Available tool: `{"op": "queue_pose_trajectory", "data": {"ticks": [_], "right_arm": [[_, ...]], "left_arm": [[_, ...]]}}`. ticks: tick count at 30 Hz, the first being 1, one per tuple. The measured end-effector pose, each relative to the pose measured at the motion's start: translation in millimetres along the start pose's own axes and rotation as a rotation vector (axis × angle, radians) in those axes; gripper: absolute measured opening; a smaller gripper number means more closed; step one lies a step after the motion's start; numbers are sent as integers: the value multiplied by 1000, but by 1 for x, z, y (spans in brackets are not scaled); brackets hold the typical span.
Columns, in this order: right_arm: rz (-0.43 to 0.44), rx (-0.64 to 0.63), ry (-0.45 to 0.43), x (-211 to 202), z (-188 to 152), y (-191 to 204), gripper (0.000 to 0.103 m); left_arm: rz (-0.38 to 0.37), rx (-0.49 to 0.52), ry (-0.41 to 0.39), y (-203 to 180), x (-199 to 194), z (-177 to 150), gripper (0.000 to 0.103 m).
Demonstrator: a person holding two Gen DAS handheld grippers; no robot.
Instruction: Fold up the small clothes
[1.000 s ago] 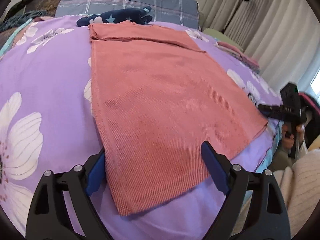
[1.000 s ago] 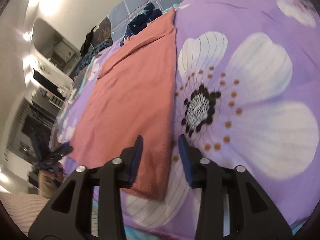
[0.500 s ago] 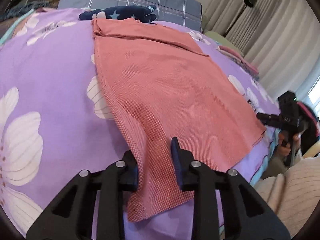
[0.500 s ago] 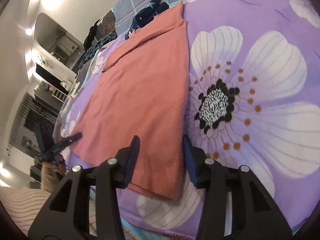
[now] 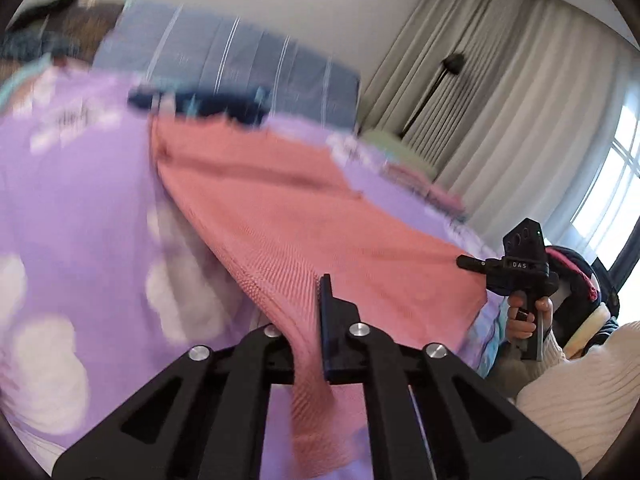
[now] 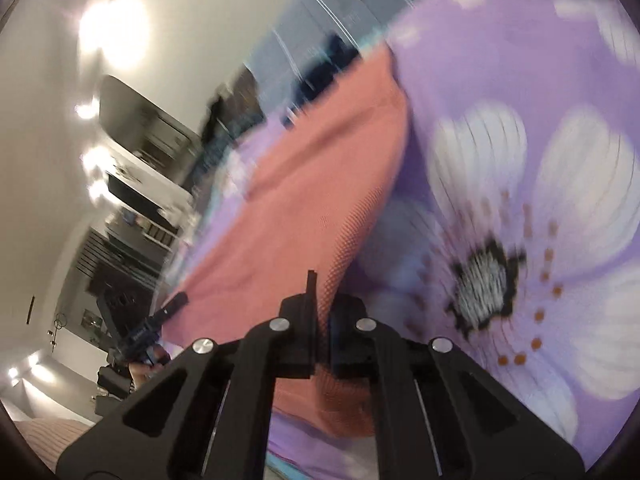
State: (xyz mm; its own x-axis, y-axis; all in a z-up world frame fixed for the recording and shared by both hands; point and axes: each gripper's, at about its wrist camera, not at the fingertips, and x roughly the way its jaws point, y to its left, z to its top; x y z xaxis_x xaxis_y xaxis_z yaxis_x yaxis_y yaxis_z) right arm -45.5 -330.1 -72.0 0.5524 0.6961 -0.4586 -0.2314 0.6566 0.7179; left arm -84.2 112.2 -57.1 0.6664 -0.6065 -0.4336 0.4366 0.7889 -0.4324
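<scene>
Since a second ago both near corners of the salmon cloth (image 5: 304,236) got pinched: left gripper (image 5: 316,344) and right gripper (image 6: 320,320) clamp it, lifting off the bed's near edge (image 5: 80,208) — fold starting.

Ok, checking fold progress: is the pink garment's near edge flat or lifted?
Lifted: both the left gripper and right gripper pinch the pink garment, its near edge raised off the purple bedsheet.

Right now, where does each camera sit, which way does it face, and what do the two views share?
Left wrist: on the left gripper, facing up the bed toward the blue plaid pillow and curtains; the right gripper and the person's hand show.
Right wrist: on the right gripper, facing across the floral bedspread; the left gripper shows.
Shared: the pink garment, pinched by both.
</scene>
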Motion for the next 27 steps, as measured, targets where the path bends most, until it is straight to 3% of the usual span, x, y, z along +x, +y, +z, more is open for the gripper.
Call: {"op": "queue_pose_trajectory", "data": {"ticks": [7,11,17,24,27], "right_arm": [[133,-124,-186,-86,6,57,4],[39,-233,-235,-109,2,78,5],[-19,-119,-190,-32,41,38,5],[-71,-58,-179,56,130,8,6],[-190,-64,-112,109,157,-13,9]], "left_arm": [[26,171,-189,-73,-84,16,2],[49,235,-190,-90,-88,17,3],[125,133,-124,-32,-18,41,3],[171,28,-49,40,66,110,3],[264,-1,48,75,117,117,6]]}}
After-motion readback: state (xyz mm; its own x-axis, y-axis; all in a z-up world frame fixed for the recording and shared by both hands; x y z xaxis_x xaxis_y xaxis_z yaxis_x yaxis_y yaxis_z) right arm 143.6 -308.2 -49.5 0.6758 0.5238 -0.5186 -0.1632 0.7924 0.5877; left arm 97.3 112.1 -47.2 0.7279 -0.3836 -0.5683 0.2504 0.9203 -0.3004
